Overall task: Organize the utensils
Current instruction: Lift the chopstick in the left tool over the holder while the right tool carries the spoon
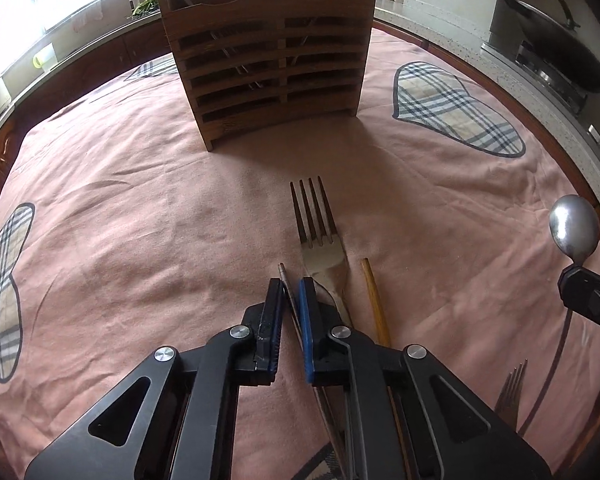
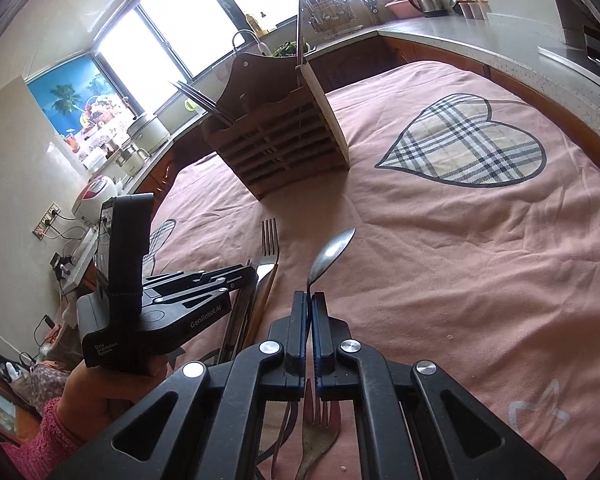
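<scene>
Closest to me, my left jaws have clenched on a thin metal chopstick, pinned low against the pink cloth so it cannot roll as I lift. Beside it lie a steel fork and a wooden chopstick, both loose, waiting their turn. My right jaws are shut on the neck of a spoon, its bowl raised clear of the cloth, I judge for carrying. Another fork lies beneath that hand. Farther off stands the slatted wooden holder, already bearing several utensils, upright and facing me: the likely destination for both pieces.
</scene>
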A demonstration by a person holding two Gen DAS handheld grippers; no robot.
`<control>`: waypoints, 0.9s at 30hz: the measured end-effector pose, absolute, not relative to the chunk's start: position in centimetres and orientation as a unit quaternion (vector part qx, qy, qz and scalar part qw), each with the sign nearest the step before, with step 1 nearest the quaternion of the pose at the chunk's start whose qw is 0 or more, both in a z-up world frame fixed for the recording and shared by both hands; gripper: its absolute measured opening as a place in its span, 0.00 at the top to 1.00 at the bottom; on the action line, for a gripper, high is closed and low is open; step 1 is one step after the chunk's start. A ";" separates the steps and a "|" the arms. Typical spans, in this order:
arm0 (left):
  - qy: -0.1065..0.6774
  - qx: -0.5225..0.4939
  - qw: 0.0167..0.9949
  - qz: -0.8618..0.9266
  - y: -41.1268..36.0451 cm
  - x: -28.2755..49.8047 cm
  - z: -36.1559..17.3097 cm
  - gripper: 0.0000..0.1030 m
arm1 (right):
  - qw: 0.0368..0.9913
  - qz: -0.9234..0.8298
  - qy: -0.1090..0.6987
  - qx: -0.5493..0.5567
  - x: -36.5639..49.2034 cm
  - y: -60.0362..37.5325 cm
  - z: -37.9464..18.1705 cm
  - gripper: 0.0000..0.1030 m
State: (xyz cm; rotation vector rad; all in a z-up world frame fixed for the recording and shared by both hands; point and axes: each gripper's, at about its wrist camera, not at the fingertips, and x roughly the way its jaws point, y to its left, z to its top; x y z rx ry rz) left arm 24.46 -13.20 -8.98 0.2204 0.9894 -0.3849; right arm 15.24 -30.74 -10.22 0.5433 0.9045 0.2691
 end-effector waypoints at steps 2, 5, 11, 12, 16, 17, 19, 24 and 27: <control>0.476 0.081 0.855 -0.192 -12.6 24.2 -8.7 0.95 | 0.856 0.129 0.428 0.258 15.2 -30.8 -10.0 0.98; 0.473 0.043 0.857 -0.202 -11.0 23.4 -7.6 0.96 | 0.860 0.131 0.423 0.255 15.0 -30.8 -9.4 0.98; 0.443 -0.003 0.871 -0.210 -7.7 20.6 -3.9 0.96 | 0.868 0.136 0.408 0.250 14.7 -30.7 -7.9 0.97; 0.436 -0.009 0.875 -0.210 -7.2 20.1 -3.3 0.96 | 0.870 0.137 0.404 0.248 14.6 -30.7 -7.6 0.97; 0.412 -0.034 0.886 -0.211 -5.4 18.5 -1.1 0.96 | 0.876 0.144 0.392 0.242 14.3 -30.3 -6.4 0.97; 0.407 -0.038 0.888 -0.211 -5.0 18.1 -0.7 0.96 | 0.878 0.145 0.388 0.240 14.2 -30.2 -6.1 0.97; 0.397 -0.046 0.892 -0.209 -4.2 17.1 0.0 0.96 | 0.881 0.147 0.383 0.236 14.0 -30.0 -5.6 0.97; 0.377 -0.062 0.901 -0.206 -2.6 15.2 1.4 0.96 | 0.886 0.151 0.374 0.229 13.5 -29.6 -4.8 0.97; 0.366 -0.071 0.906 -0.202 -1.7 14.2 2.1 0.96 | 0.888 0.153 0.372 0.224 13.1 -29.3 -4.5 0.97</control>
